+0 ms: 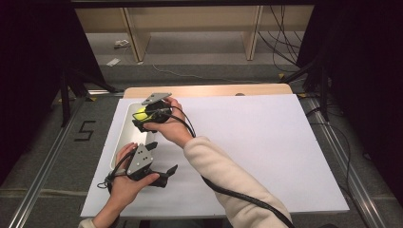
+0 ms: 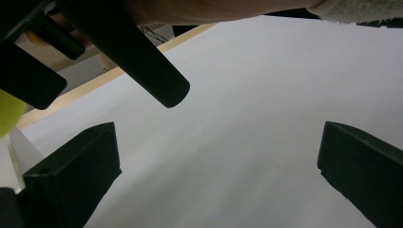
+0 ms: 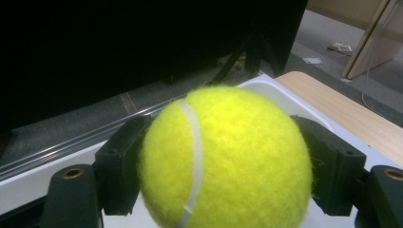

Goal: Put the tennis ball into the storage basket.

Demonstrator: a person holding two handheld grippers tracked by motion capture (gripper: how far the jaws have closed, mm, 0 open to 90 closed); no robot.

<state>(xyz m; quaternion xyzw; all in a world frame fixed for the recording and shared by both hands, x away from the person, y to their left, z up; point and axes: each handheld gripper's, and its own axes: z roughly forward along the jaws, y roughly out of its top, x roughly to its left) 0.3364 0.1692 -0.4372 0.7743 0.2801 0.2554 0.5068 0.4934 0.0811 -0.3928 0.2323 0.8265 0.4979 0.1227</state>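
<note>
A yellow tennis ball (image 1: 140, 114) is clamped between the jaws of my right gripper (image 1: 143, 118), held by a hand whose arm crosses over to the table's left. In the right gripper view the ball (image 3: 223, 156) sits between both pads, just above the white tray (image 3: 266, 88). The tray (image 1: 123, 140) lies along the left edge of the white table sheet (image 1: 247, 142). My left gripper (image 1: 162, 157) hovers nearer the front, beside the tray, its jaws wide apart. In the left gripper view they (image 2: 218, 161) frame bare white sheet, with a sliver of the ball (image 2: 7, 111) at far left.
The wooden table edge (image 1: 209, 90) runs along the back. A metal rail (image 1: 47, 156) flanks the table on the left, cables (image 1: 342, 142) trail on the right. Wooden shelf legs (image 1: 135, 38) stand on the floor behind. Dark curtains close both sides.
</note>
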